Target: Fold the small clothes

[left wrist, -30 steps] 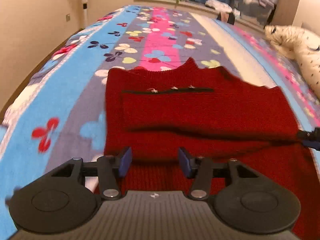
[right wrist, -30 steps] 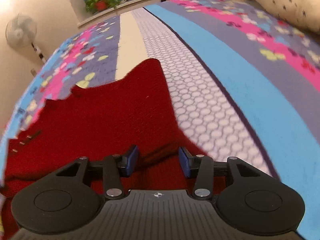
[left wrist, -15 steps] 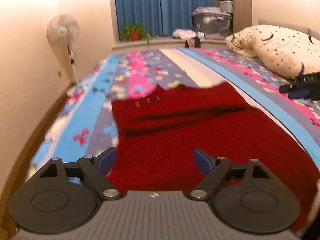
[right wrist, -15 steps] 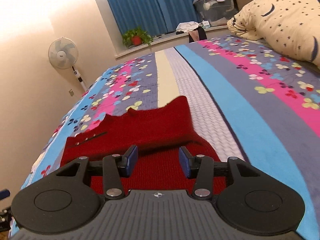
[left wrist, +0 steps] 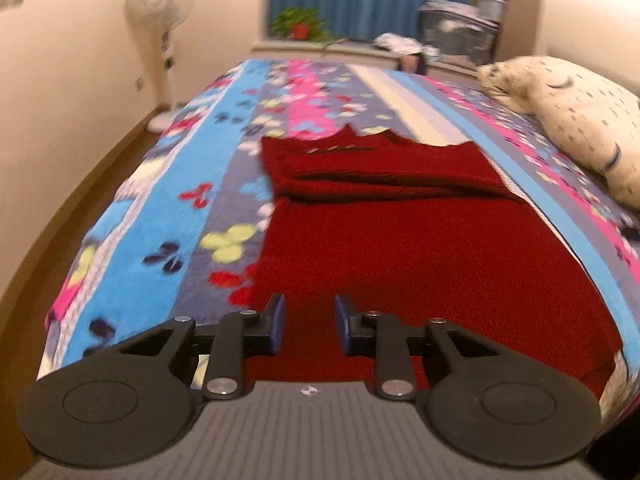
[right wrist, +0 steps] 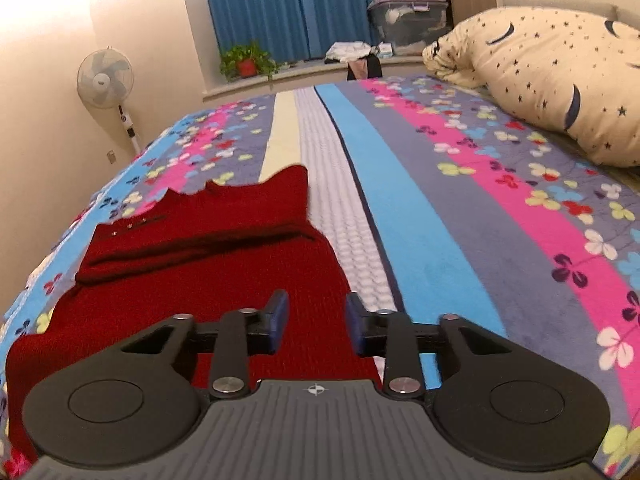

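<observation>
One striped bedspread (right wrist: 420,220) — blue curtains (right wrist: 288,8); fan (right wrist: 105,79)

The left black two-finger gripper with blue pads (left wrist: 308,330) points forward and downward. Its jaws are closing, a clear gap is between the pads, and nothing is pressed there. The right black two-finger gripper with blue pads (right wrist: 317,328) has the same downward tilt, its jaws closing too, also gripping nothing.

sweater (left wrist: 400,264) hem hidden (behind gripper)
</observation>
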A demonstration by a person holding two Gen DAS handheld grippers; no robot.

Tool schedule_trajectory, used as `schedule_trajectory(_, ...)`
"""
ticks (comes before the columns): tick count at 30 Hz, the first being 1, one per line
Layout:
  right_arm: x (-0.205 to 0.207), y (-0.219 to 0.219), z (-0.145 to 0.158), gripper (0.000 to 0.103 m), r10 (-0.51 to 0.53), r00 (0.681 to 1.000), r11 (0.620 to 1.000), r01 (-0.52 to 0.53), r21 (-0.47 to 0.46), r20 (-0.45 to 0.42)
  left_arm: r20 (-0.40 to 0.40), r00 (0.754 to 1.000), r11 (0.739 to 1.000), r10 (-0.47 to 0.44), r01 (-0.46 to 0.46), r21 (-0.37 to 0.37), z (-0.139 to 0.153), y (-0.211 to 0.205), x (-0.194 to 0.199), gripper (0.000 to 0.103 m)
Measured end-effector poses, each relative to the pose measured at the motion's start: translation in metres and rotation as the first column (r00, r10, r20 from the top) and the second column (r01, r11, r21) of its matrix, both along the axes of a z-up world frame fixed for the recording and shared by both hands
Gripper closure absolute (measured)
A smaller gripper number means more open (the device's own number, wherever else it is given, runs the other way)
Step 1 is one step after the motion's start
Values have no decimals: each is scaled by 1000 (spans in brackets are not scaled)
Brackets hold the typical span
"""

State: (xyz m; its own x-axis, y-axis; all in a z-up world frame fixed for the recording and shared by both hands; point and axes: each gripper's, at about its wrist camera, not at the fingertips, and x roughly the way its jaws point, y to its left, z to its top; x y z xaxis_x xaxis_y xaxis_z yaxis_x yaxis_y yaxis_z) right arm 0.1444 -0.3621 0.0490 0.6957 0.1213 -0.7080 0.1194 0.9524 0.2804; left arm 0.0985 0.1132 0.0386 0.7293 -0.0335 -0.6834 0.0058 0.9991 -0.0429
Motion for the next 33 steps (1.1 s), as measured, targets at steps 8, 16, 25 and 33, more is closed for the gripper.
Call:
schedule_trajectory(8,-2,-21,-35,72,18,977,998,-4,65,-215,-182,973,979,139,-164,-125,-24,45,10,73)
schedule_trajectory(16,2,-15,-75,58,24,904,999,-12,31,-426,-284,944,949,166,-232,-215,-40,64,11,65)
schedule_trajectory(25,0,-15,-96,48,40,876,999,-20,45,-481,-408,900,949,155,-250,-190,-73,57,28,56)
schedule_trajectory(33,-7,-53,-54,97,-17,955,981,73,179,-296,-222,971,990,85,-108,-96,-35,34,6,93)
